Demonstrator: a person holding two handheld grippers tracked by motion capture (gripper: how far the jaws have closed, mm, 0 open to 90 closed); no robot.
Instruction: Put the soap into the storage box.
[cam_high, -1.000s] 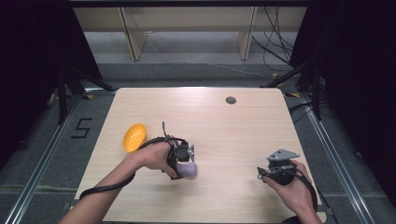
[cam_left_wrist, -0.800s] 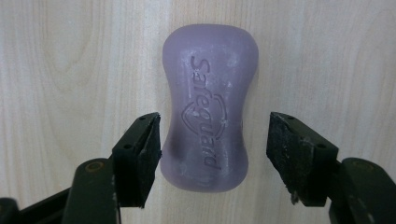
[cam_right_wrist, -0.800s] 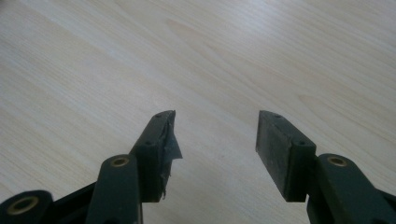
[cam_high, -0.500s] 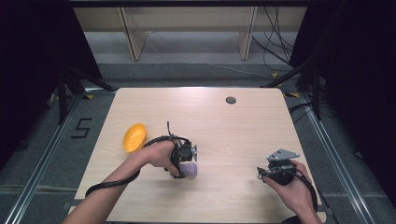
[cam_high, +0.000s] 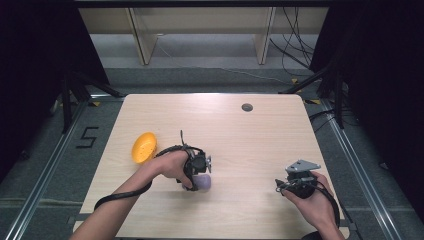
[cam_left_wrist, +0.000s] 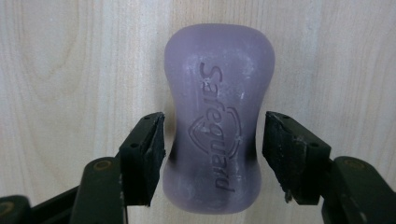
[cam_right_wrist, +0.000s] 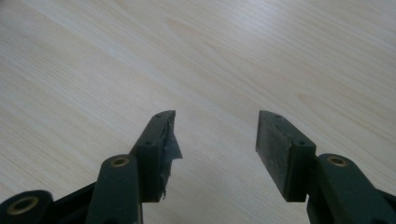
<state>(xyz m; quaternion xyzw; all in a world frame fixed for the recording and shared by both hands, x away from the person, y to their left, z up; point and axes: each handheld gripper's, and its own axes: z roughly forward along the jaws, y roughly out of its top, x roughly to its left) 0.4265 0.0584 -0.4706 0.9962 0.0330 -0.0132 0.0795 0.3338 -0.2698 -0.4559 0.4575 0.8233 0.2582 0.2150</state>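
Note:
A purple bar of soap (cam_left_wrist: 217, 126) lies flat on the wooden table (cam_high: 250, 145), its embossed lettering facing up. My left gripper (cam_left_wrist: 212, 140) straddles the bar's narrow waist, jaws open, with a small gap on each side. From the high view the soap (cam_high: 204, 182) peeks out just under the left gripper (cam_high: 197, 172), near the table's middle front. My right gripper (cam_right_wrist: 215, 140) stands open over bare wood, nothing between its jaws; a scrap of torn tape hangs from its left pad (cam_right_wrist: 169, 140). It rests at the front right (cam_high: 282, 186).
An orange perforated dish (cam_high: 143, 147) lies at the left of the table, just behind my left forearm. A small dark round hole (cam_high: 247, 107) sits near the far edge. Black cables trail from both grippers.
The left gripper has shifted slightly over the soap between the earlier frames and now. The right hand and the orange dish have stayed put.

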